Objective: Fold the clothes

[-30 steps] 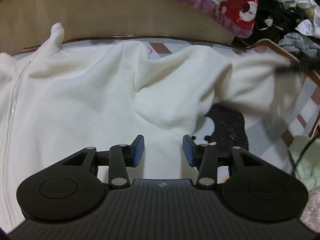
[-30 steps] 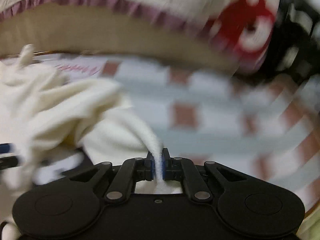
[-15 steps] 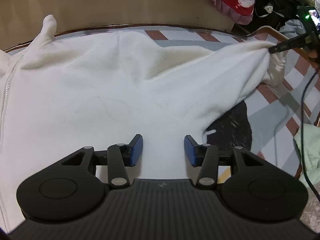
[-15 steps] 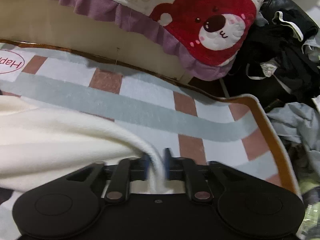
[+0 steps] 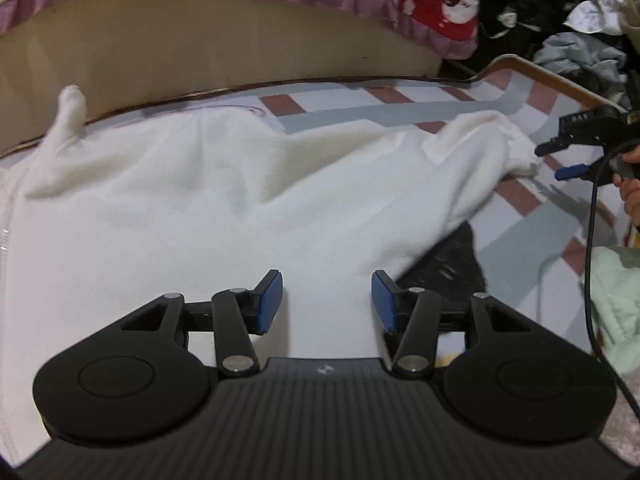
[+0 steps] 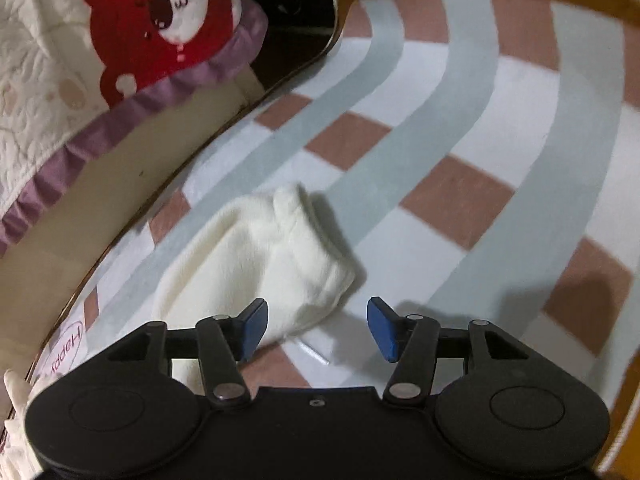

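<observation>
A white fleece garment (image 5: 192,216) lies spread on a checked rug (image 5: 532,216), its sleeve (image 5: 480,148) stretched out to the right. My left gripper (image 5: 327,300) hovers over the garment's body, jaws opening, pads clear of the cloth. In the right wrist view the sleeve's cuff (image 6: 280,256) lies flat on the rug (image 6: 460,128). My right gripper (image 6: 317,330) is just behind the cuff, jaws opening, with the cuff's edge by the left pad but not pinched. The right gripper (image 5: 560,158) also shows in the left wrist view, just right of the cuff.
A quilt with a red bear (image 6: 160,12) and purple ruffle hangs over the bed edge (image 5: 200,48) behind the rug. A heap of dark and grey clothes (image 5: 560,20) lies at the back right. A pale green cloth (image 5: 616,300) and a black cable (image 5: 590,240) are at the right.
My right gripper pulled the sleeve out to the right, rolled, came down and let go of the cuff, which now lies on the rug. The garment has flattened out.
</observation>
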The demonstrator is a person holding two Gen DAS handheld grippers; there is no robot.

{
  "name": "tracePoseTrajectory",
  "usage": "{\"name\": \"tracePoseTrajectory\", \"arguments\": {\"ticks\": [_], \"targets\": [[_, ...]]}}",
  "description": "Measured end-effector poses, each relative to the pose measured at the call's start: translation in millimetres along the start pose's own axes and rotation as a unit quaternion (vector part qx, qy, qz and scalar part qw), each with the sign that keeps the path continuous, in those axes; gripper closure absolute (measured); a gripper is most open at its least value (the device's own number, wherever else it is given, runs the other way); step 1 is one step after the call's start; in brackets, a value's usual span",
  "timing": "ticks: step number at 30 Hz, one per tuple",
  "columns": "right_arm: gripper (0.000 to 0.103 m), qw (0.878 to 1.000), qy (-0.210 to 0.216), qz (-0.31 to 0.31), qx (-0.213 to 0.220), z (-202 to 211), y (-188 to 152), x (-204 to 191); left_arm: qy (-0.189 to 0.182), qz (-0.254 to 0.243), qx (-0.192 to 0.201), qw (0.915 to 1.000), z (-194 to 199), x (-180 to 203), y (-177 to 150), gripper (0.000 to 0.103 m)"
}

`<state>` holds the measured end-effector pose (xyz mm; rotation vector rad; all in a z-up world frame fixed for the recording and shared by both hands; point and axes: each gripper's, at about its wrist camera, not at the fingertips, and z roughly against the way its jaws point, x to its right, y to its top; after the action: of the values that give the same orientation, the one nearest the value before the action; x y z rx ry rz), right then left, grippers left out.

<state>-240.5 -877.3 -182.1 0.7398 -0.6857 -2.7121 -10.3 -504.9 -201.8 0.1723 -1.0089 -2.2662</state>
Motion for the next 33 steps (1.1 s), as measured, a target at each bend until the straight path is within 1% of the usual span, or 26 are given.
{"name": "tracePoseTrajectory", "arguments": {"ticks": [3,5,6,7,8,9,10,11,12,13,15,16,18,19,20,22,23,24,25,27,28,29,31,32,33], "targets": [[0.042,1.000,0.012,-0.002,0.003,-17,-5,-8,-0.001,0.034,-0.001,0.9994,1,-10,4,0.054],[0.041,1.000,0.006,0.026,0.003,-27,-3,-20,0.010,0.052,-0.005,0.9986,-2,-15,6,0.054],[0.062,0.999,0.001,0.046,0.004,-31,-1,-28,0.018,0.054,-0.010,0.9984,-3,-17,7,0.054],[0.097,0.998,-0.005,0.066,0.005,-36,0,-35,0.026,0.052,-0.015,0.9982,-5,-19,7,0.054],[0.095,0.995,-0.014,0.097,0.014,-35,1,-44,0.031,0.058,-0.015,0.9977,-4,-23,8,0.054],[0.096,0.989,-0.026,0.139,0.036,-26,1,-53,0.035,0.070,-0.012,0.9968,-3,-29,9,0.054],[0.096,0.981,-0.036,0.179,0.062,-11,0,-61,0.039,0.083,-0.008,0.9957,-1,-35,10,0.054],[0.096,0.974,-0.042,0.206,0.084,3,-2,-65,0.043,0.095,-0.005,0.9945,1,-41,11,0.054],[0.097,0.970,-0.045,0.216,0.101,18,-4,-63,0.044,0.111,-0.004,0.9929,2,-48,11,0.054],[0.097,0.969,-0.050,0.217,0.106,25,-5,-57,0.043,0.124,-0.006,0.9914,1,-53,10,0.054],[0.096,0.974,-0.069,0.194,0.091,20,-5,-34,0.050,0.133,-0.016,0.9898,-1,-60,8,0.054],[0.095,0.977,-0.079,0.182,0.083,17,-5,-23,0.056,0.128,-0.022,0.9899,-2,-60,7,0.054],[0.095,0.982,-0.087,0.161,0.040,-1,-7,-2,0.063,0.119,-0.031,0.9904,-3,-60,4,0.054],[0.094,0.981,-0.095,0.164,0.031,-6,-12,3,0.067,0.114,-0.035,0.9905,-4,-60,2,0.054],[0.091,0.978,-0.107,0.175,0.033,-8,-16,4,0.069,0.114,-0.038,0.9904,-3,-61,1,0.054],[0.066,0.966,-0.153,0.204,0.033,-7,-21,-4,0.072,0.120,-0.039,0.9894,-2,-64,-1,0.054],[0.062,0.960,-0.178,0.213,0.029,-5,-22,-8,0.074,0.122,-0.039,0.9890,-2,-65,-2,0.054],[0.061,0.956,-0.197,0.215,0.022,0,-23,-13,0.075,0.123,-0.038,0.9888,-1,-65,-3,0.054],[0.062,0.956,-0.194,0.217,0.028,15,-25,-21,0.075,0.123,-0.036,0.9889,-1,-65,-4,0.054],[0.061,0.957,-0.156,0.232,0.077,58,-34,-45,0.075,0.124,-0.031,0.9891,1,-65,-5,0.054],[0.059,0.956,-0.125,0.246,0.098,78,-39,-61,0.074,0.125,-0.027,0.9890,0,-63,-4,0.054],[0.059,0.956,-0.081,0.265,0.102,89,-43,-82,0.074,0.128,-0.023,0.9887,0,-62,-4,0.054],[0.059,0.953,0.006,0.292,0.074,96,-48,-121,0.074,0.137,-0.017,0.9876,-4,-58,-4,0.053],[0.059,0.954,0.045,0.289,0.057,93,-48,-141,0.073,0.137,-0.015,0.9878,-5,-54,-3,0.053],[0.056,0.959,0.078,0.271,0.041,87,-48,-162,0.073,0.134,-0.013,0.9882,-6,-50,-2,0.053]]}}
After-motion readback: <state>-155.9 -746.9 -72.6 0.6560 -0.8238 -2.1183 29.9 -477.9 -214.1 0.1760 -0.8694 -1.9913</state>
